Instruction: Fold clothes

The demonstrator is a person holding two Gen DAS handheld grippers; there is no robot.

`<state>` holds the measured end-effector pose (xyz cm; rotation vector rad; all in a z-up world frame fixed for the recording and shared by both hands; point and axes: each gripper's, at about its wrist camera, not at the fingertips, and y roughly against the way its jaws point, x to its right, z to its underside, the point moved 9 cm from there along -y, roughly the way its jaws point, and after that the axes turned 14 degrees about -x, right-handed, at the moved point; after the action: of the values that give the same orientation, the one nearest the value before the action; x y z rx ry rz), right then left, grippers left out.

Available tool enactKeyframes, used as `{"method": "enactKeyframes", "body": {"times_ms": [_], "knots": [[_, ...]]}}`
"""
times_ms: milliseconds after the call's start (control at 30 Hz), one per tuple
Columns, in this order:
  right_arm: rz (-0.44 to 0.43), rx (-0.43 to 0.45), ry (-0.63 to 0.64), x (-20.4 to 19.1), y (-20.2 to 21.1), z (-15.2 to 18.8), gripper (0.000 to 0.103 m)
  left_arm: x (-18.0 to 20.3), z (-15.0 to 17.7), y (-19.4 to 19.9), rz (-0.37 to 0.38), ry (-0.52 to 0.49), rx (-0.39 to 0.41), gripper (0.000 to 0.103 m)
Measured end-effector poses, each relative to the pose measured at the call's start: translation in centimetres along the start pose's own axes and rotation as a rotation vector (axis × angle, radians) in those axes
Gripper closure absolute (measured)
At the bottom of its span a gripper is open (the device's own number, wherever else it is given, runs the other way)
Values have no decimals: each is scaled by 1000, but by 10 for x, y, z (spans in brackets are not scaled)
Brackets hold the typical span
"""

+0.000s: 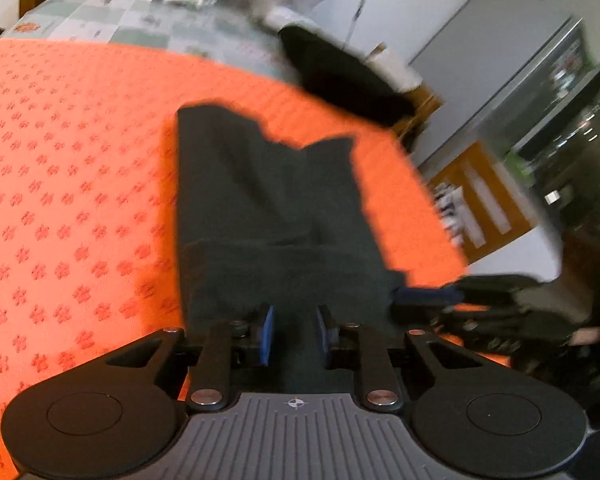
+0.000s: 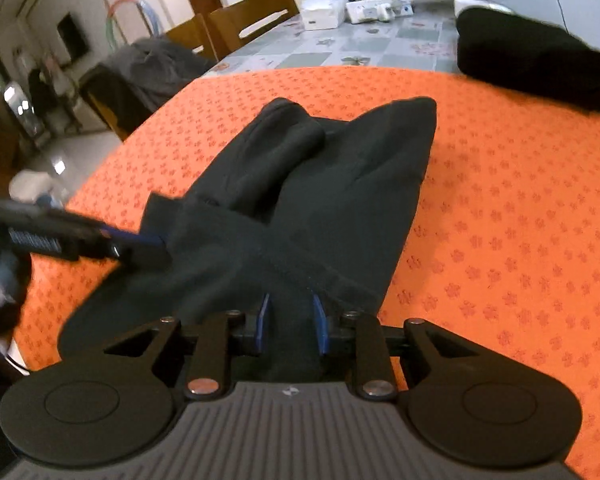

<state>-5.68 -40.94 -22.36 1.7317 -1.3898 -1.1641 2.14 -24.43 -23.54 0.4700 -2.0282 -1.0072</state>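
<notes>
A dark garment (image 1: 268,208) lies on the orange patterned cloth (image 1: 68,184), stretching away from both grippers; it also shows in the right wrist view (image 2: 324,200). My left gripper (image 1: 295,334) is shut on the garment's near edge, cloth bunched between its blue pads. My right gripper (image 2: 290,328) is shut on the same near edge, further right. The right gripper shows at the right of the left wrist view (image 1: 424,296). The left gripper shows at the left of the right wrist view (image 2: 140,240). The near edge is lifted off the cloth.
A folded black garment (image 2: 532,56) lies at the far right of the table. White boxes and a power strip (image 2: 364,8) sit at the far end. Wooden chairs (image 2: 252,12) stand on the left, one with a grey garment (image 2: 148,64) on it.
</notes>
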Motion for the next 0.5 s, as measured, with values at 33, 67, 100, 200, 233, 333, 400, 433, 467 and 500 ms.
{"method": "enactKeyframes", "body": {"times_ms": [33, 67, 100, 200, 233, 333, 400, 433, 467, 500], "knots": [[0, 16, 12, -4, 7, 0, 75, 3, 2, 4, 5, -13, 1, 76], [-4, 33, 18, -9, 16, 0, 75, 5, 5, 8, 10, -25, 3, 76], [-9, 46, 21, -14, 24, 1, 75, 8, 7, 12, 15, -38, 4, 76], [-15, 60, 42, -28, 39, 10, 75, 16, 15, 23, 30, -75, 8, 76], [-11, 56, 49, -32, 40, 14, 75, 19, 17, 27, 35, -88, 9, 76], [6, 37, 55, -40, 43, 27, 75, 21, 32, 25, 29, -112, -24, 76], [14, 28, 42, -41, 43, 35, 75, 20, 42, 21, 22, -115, -44, 76], [18, 26, 38, -42, 41, 39, 75, 20, 47, 20, 21, -121, -54, 76], [22, 24, 33, -43, 39, 42, 75, 20, 51, 19, 21, -128, -63, 76], [27, 22, 29, -43, 37, 46, 75, 20, 56, 17, 17, -136, -71, 76]]}}
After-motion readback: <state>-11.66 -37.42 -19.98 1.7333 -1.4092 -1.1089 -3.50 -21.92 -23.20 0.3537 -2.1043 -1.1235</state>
